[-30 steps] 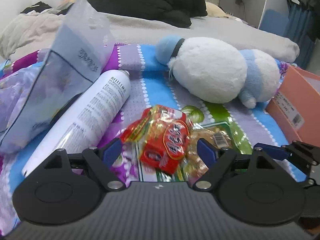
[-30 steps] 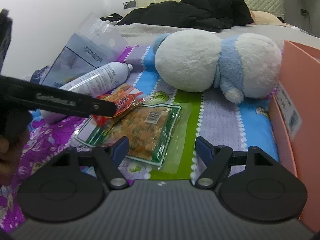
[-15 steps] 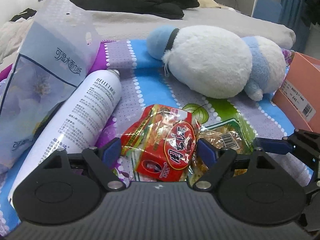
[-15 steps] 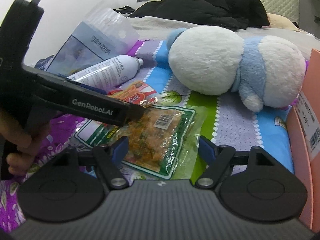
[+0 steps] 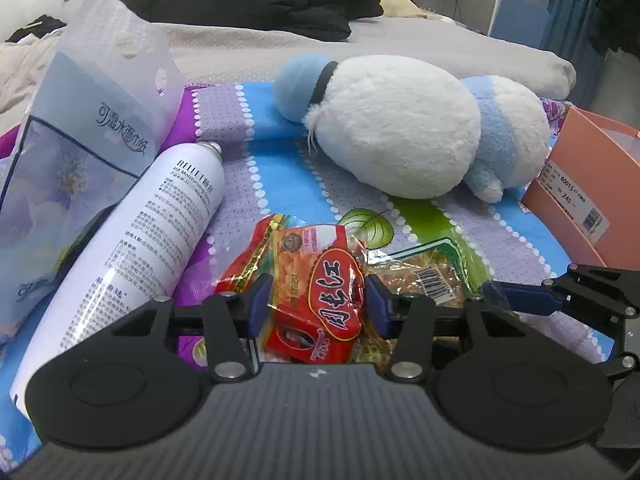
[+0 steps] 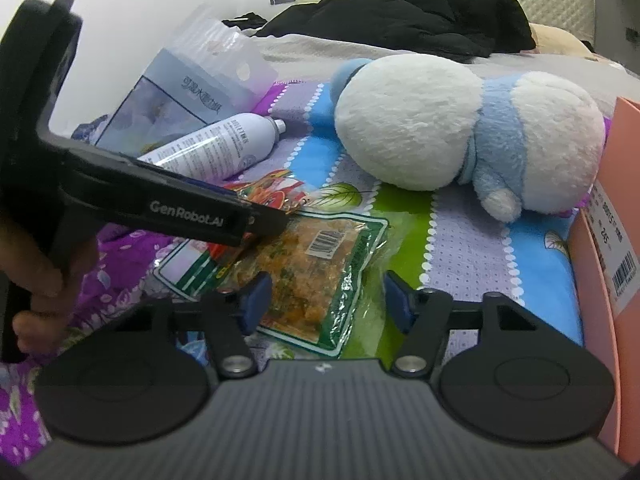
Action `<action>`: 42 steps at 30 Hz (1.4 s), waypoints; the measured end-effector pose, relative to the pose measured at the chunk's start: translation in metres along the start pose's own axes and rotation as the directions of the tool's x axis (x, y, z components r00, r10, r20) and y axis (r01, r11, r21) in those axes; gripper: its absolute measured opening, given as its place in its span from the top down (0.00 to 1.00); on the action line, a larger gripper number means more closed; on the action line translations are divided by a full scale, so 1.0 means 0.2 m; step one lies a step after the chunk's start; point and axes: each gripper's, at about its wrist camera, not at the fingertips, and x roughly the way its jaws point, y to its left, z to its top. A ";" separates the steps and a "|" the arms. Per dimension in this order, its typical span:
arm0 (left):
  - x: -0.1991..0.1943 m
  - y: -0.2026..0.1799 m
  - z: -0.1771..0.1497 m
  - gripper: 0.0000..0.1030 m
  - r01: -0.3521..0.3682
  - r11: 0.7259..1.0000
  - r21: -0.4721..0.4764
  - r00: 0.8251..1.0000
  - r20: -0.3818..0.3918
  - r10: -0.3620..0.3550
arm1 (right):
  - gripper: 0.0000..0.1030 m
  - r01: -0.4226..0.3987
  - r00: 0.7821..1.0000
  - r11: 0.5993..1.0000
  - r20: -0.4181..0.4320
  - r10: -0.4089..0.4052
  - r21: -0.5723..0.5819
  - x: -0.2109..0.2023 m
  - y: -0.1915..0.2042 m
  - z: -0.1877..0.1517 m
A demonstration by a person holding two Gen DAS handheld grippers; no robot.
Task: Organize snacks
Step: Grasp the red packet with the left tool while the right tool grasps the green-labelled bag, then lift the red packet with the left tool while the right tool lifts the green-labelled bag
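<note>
A red snack pack lies on top of a green-edged clear pack of orange-brown snacks on the patterned bedspread. My left gripper is closing on the red pack, and its blue pads touch both of the pack's sides. In the right wrist view the green-edged pack sits between the closing jaws of my right gripper. The left pad is at the pack's edge and the right pad stands clear of it. The left gripper's black finger covers most of the red pack there.
A white spray can and a pale blue tissue bag lie to the left. A white and blue plush toy lies behind the snacks. An orange box stands at the right. A hand holds the left gripper's handle.
Both grippers' jaws have narrowed around their packs. The left gripper has edged forward over the red pack, and its finger now reaches further across the right wrist view.
</note>
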 end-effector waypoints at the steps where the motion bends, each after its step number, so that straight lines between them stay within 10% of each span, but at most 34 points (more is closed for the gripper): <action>1: -0.01 0.00 0.00 0.46 0.001 1.000 -0.004 1.000 -0.001 -0.001 | 0.47 0.000 1.000 1.000 0.001 0.000 0.003 -0.01 0.00 0.00; 10: -0.10 0.01 -0.05 0.49 0.014 0.998 -0.060 1.000 -0.009 -0.014 | 0.82 -0.013 1.000 0.998 -0.005 0.013 0.063 -0.10 -0.02 -0.01; 18: -0.23 -0.02 -0.14 0.51 0.022 0.994 -0.108 1.000 -0.012 -0.024 | 0.93 -0.017 1.000 0.994 -0.007 0.018 0.104 -0.23 0.01 -0.05; 42: -0.85 -0.35 -0.46 0.51 0.074 0.973 -0.217 0.997 -0.019 -0.080 | 0.94 0.048 0.999 0.980 -0.002 -0.048 0.194 -0.93 0.09 -0.34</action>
